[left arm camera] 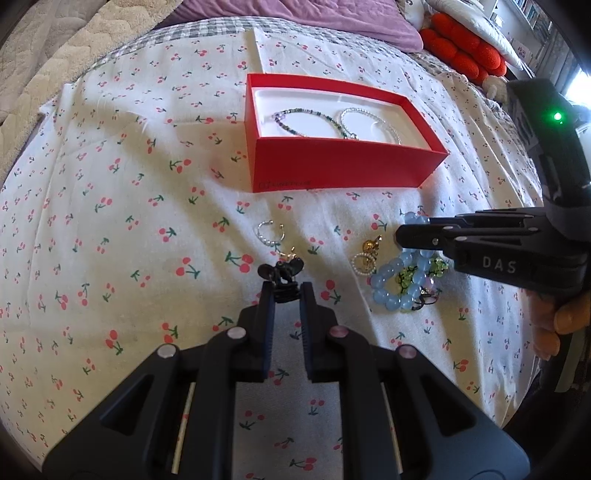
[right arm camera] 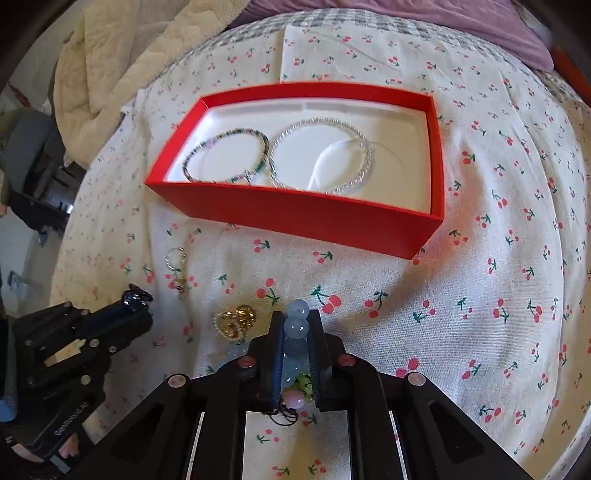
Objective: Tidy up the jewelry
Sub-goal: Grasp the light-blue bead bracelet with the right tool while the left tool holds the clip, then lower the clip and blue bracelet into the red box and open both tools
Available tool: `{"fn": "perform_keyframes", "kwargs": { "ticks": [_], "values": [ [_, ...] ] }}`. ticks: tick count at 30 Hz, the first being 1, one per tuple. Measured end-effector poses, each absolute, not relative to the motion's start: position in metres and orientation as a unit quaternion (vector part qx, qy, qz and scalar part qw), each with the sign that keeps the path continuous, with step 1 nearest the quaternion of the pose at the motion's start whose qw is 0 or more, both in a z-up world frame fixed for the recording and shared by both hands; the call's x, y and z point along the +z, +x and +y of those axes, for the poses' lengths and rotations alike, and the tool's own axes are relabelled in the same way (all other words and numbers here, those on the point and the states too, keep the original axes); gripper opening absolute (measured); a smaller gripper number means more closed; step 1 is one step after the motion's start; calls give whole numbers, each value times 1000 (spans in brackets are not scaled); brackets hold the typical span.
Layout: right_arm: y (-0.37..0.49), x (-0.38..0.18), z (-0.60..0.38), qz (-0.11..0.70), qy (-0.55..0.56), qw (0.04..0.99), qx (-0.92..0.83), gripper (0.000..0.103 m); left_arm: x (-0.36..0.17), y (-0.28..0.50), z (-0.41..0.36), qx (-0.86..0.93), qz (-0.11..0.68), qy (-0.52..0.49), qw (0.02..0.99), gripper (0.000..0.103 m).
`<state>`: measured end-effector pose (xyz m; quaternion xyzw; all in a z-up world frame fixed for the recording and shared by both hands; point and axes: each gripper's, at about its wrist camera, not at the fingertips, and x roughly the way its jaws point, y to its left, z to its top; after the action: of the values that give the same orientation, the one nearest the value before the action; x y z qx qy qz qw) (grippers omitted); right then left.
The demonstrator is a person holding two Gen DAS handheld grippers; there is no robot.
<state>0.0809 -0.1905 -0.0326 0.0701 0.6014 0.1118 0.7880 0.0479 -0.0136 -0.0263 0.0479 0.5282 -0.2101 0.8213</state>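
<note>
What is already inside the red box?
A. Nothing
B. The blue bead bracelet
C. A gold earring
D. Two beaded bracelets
D: in the right wrist view, a dark multicolour beaded bracelet and a clear beaded bracelet lie side by side on the red box's white lining.

The work surface is a white cotton bedsheet printed with red cherries [left arm camera: 129, 177]. A grey-and-white checked blanket [right arm camera: 325, 20] borders its far edge. Beyond that lies a purple fabric pillow [left arm camera: 295, 14]. A cream quilted blanket [right arm camera: 122, 55] is bunched at far left. A red segmented plush cushion [left arm camera: 465, 51] rests at far right.
</note>
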Motion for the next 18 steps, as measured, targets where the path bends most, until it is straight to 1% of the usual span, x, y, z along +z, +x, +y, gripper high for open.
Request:
{"fn": "perform_keyframes", "kwargs": {
  "ticks": [18],
  "values": [
    [56,42,-196,534,82,829,144,12,3,51,-18,-225,501,30,835,15]
  ]
}}
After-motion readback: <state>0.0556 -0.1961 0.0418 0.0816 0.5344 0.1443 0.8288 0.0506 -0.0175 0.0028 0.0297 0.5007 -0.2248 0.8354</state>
